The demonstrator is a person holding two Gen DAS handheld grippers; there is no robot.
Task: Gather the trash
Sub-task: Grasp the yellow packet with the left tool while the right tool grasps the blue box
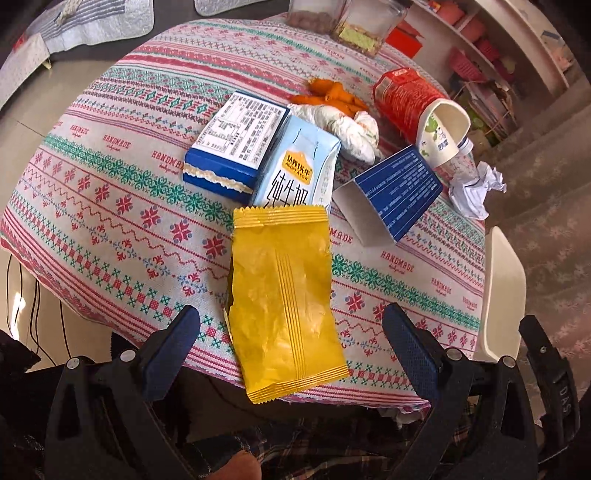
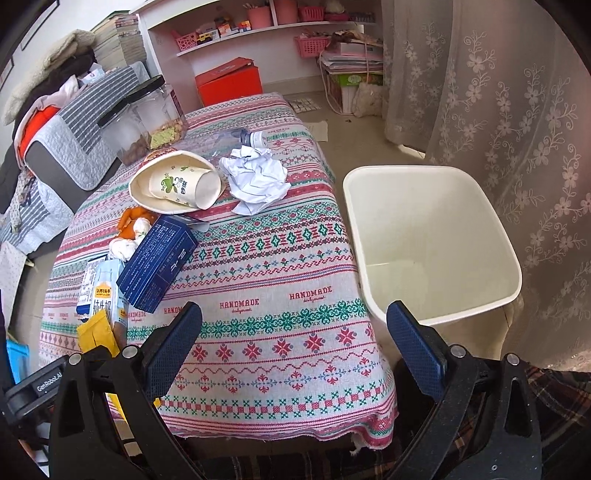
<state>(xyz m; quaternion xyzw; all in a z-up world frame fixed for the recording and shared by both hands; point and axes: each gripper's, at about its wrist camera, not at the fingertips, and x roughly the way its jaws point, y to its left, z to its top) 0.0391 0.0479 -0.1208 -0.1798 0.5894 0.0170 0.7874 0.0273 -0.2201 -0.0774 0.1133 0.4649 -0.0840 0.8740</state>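
A yellow snack wrapper (image 1: 284,302) lies at the table's near edge, between the open fingers of my left gripper (image 1: 291,332), untouched. Behind it lie a light-blue milk carton (image 1: 295,173), a blue box (image 1: 238,140), an open dark-blue box (image 1: 395,188), orange peel (image 1: 332,94), a white wad (image 1: 351,129), a red cup with a paper cup inside (image 1: 413,103) and crumpled paper (image 1: 472,188). My right gripper (image 2: 295,332) is open and empty over the table's near edge. The white trash bin (image 2: 498,229) stands to the right of the table, empty. Crumpled paper (image 2: 256,177) and the cups (image 2: 177,181) show there too.
The table (image 2: 280,258) has a patterned pink and green cloth. Two glass jars (image 2: 147,118) stand at its far end with a plastic bottle (image 2: 251,138) lying nearby. A sofa with blankets (image 2: 55,147) is on the left, a lace curtain (image 2: 517,110) on the right, shelves (image 2: 258,29) behind.
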